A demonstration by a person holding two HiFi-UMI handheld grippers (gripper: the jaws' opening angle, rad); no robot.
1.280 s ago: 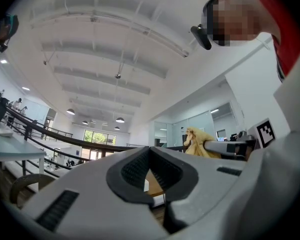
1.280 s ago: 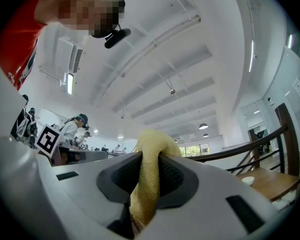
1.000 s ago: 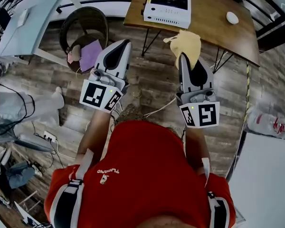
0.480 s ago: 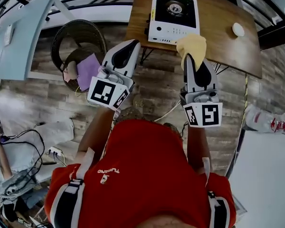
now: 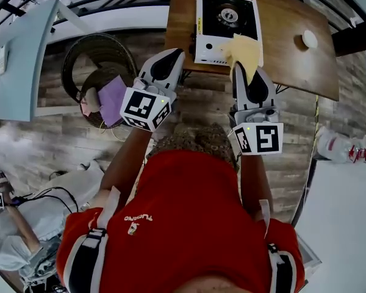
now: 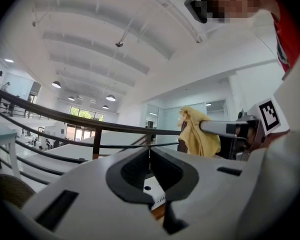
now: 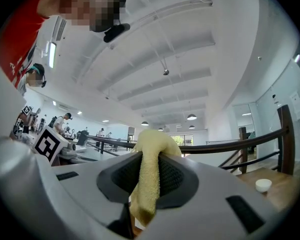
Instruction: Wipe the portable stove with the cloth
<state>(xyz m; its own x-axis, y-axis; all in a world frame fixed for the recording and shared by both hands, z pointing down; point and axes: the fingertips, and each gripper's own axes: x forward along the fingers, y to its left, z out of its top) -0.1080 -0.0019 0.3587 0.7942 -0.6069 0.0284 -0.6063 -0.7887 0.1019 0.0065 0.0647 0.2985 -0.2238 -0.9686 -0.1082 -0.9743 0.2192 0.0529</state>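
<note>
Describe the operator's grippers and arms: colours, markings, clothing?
Both the left gripper and right gripper are white-grey moulded shells, tongs lined with black ribbed pads. Each carries a cube of black-and-white square markers. Red short-sleeved shirt, grey-and-black shoulder straps.

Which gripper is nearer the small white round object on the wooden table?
Right. The right gripper, shut on the yellow cloth, is at the table edge, left of the small white round object. The left gripper is farther left, past the stove.
</note>
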